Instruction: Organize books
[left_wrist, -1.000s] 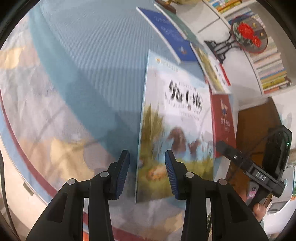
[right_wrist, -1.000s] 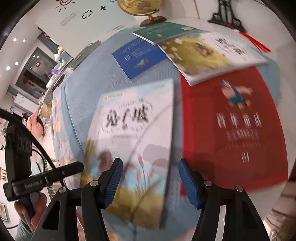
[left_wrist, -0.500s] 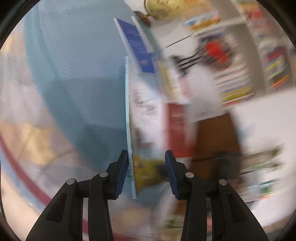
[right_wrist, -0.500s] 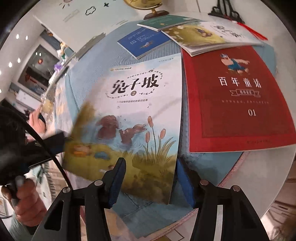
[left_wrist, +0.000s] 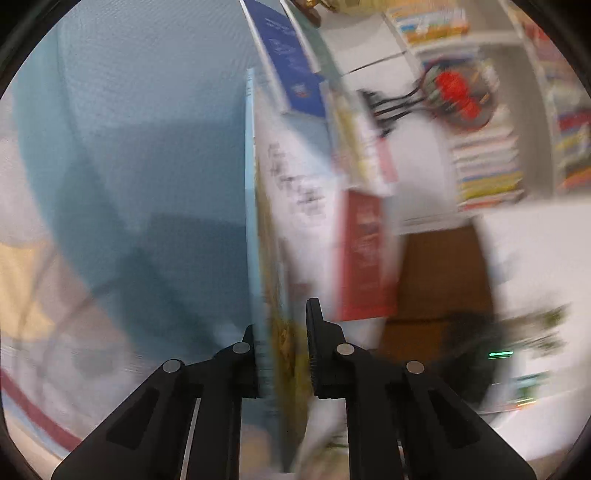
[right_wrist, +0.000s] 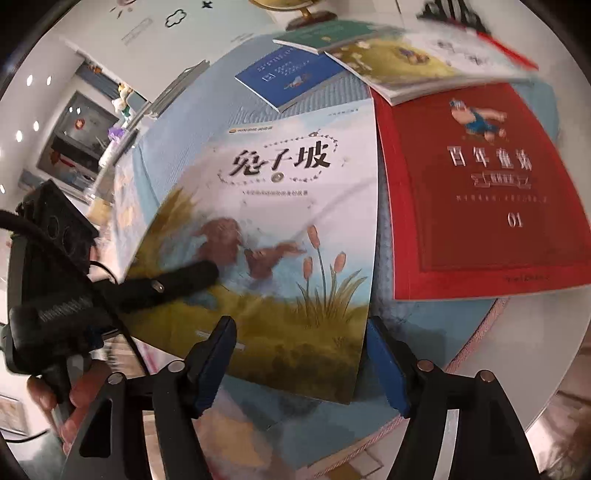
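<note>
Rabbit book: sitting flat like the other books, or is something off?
Not flat. The rabbit book is tilted up off the blue cloth, its left edge between the left gripper fingers; the red book beside it lies flat. The right gripper is open, not gripping.

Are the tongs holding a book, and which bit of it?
Yes. The left tongs pinch the rabbit picture book by its bottom-left corner, lifting that side. The right tongs are open, holding nothing.

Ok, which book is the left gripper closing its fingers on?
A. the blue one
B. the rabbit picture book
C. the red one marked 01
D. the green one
B: the left gripper has its fingers either side of the rabbit picture book, at its lower left edge.
</note>
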